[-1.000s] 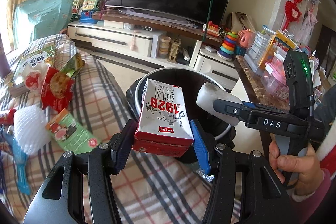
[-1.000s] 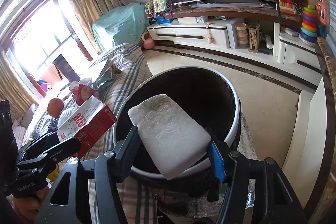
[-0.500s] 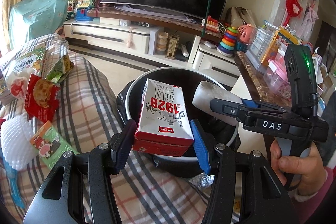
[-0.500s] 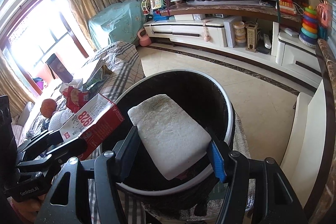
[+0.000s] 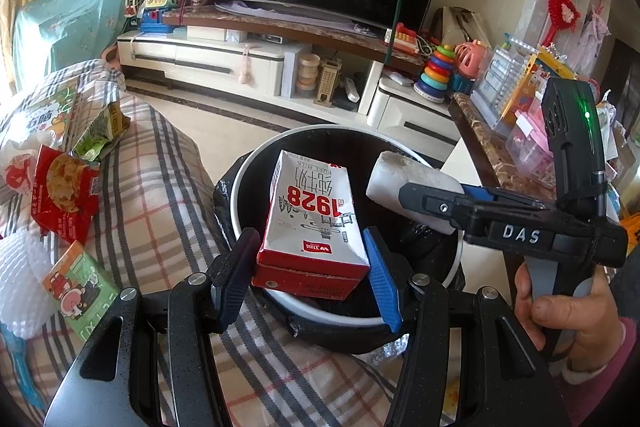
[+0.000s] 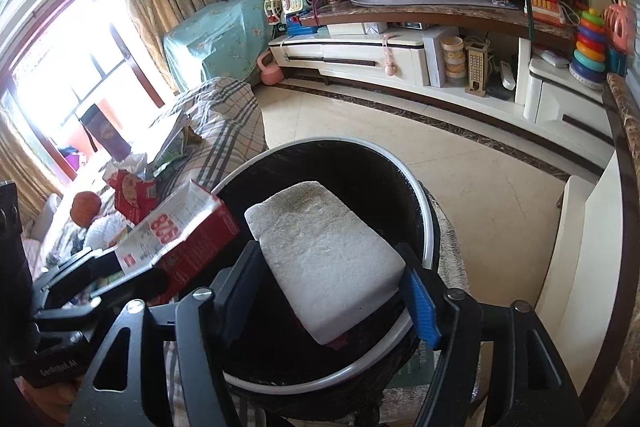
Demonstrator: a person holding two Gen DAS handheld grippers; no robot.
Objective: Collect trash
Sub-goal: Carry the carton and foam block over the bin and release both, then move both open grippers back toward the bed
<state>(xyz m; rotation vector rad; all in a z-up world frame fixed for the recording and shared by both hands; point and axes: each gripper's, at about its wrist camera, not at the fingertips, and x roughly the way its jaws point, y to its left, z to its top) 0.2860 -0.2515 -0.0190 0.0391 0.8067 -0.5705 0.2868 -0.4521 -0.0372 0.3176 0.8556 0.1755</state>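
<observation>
My left gripper (image 5: 308,267) is shut on a red and white milk carton (image 5: 312,219) marked 1928 and holds it over the near rim of a round black trash bin (image 5: 248,187) with a white rim. My right gripper (image 6: 332,283) is shut on a white foam block (image 6: 324,251) and holds it over the bin's opening (image 6: 344,167). The foam block (image 5: 404,183) and the right gripper show in the left wrist view at the bin's right side. The carton (image 6: 176,227) shows at the left in the right wrist view.
Snack wrappers (image 5: 64,187), a white foam net (image 5: 20,275) and a green packet (image 5: 80,283) lie on the plaid-covered sofa (image 5: 160,211) to the left. A TV stand (image 5: 248,63) with toys is beyond the tiled floor. A marble-topped counter (image 5: 484,143) runs along the right.
Both grippers have moved forward with their loads, so the carton and the foam block now sit further over the bin. The sofa trash has slid left in view.
</observation>
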